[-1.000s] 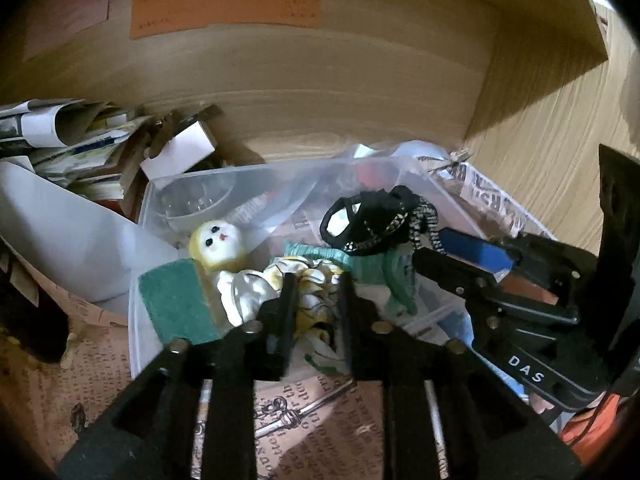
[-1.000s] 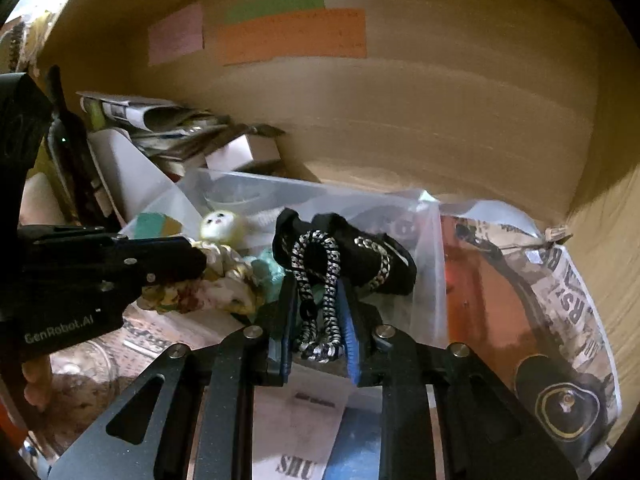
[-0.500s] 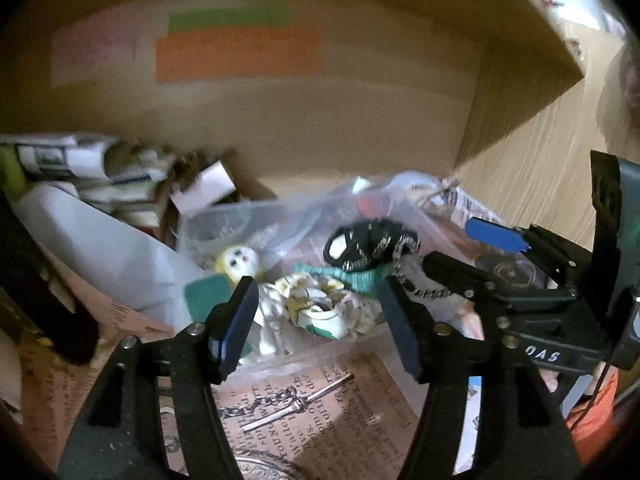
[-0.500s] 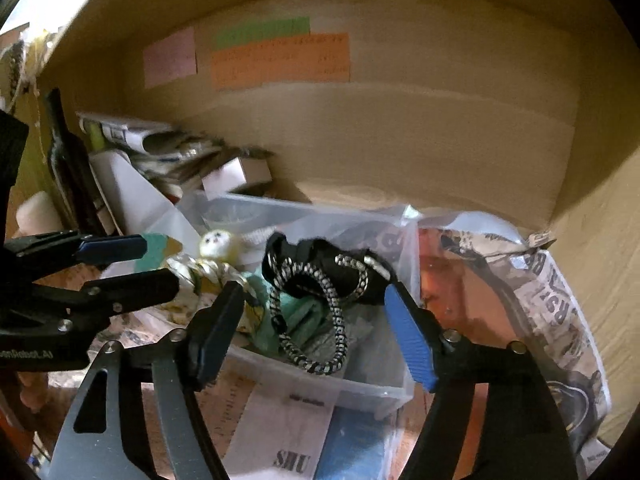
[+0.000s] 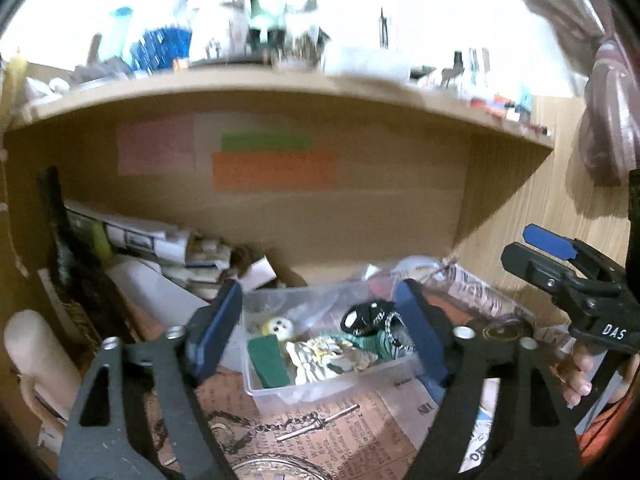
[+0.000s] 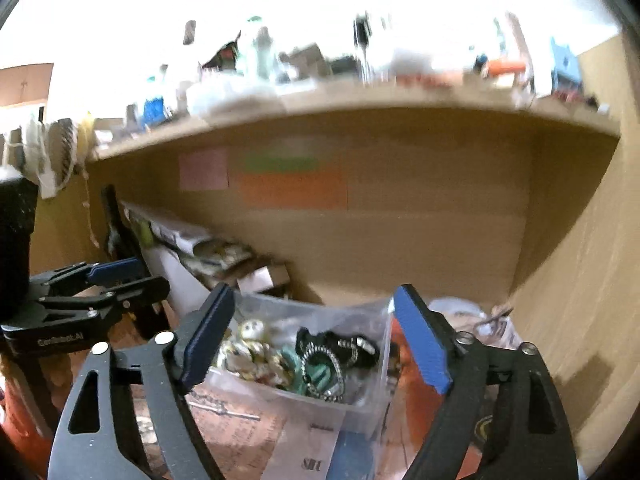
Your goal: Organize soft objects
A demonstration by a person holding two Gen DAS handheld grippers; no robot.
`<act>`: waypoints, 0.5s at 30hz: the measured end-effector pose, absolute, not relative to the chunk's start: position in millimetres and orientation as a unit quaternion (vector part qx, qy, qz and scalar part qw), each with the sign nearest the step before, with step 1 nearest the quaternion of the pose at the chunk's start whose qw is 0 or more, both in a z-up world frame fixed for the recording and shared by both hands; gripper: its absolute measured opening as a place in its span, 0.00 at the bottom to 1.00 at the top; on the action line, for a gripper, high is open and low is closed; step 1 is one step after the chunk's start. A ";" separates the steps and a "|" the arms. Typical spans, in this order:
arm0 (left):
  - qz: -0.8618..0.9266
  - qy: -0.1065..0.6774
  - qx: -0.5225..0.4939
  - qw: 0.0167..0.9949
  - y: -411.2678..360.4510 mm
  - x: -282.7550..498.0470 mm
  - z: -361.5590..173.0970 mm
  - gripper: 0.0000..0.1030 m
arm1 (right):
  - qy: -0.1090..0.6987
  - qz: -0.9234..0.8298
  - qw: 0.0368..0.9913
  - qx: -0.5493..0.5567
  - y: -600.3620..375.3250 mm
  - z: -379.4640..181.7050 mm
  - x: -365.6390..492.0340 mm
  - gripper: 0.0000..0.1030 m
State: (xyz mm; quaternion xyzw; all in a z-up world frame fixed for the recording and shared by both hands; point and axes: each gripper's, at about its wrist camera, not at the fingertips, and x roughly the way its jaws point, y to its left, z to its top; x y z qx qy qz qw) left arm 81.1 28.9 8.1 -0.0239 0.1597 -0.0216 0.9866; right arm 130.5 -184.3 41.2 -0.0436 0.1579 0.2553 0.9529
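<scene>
Left wrist view: both tongs released above a clear bin of soft things.
Left gripper (image 5: pixel 320 334) and right gripper (image 6: pixel 314 336) gape empty; between their fingers lies the clear bin (image 5: pixel 328 386), holding a yellow-headed doll (image 5: pixel 280 328), green sponge (image 5: pixel 268 362) and black strap (image 6: pixel 336 350).

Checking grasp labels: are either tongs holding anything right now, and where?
Nothing held. Left tongs and right tongs are both open, apart from the doll and black strap in the clear box.

Wooden alcove: a cluttered shelf (image 5: pixel 280 88) overhead, glaring white light above, coloured paper notes (image 5: pixel 272 168) on the back panel (image 6: pixel 420 208).
</scene>
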 end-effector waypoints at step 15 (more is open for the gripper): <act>-0.017 0.119 -0.024 0.992 23.2 41.2 26.5 0.98 | 0.118 0.261 0.958 -0.030 -186.4 57.1 90.6 1.00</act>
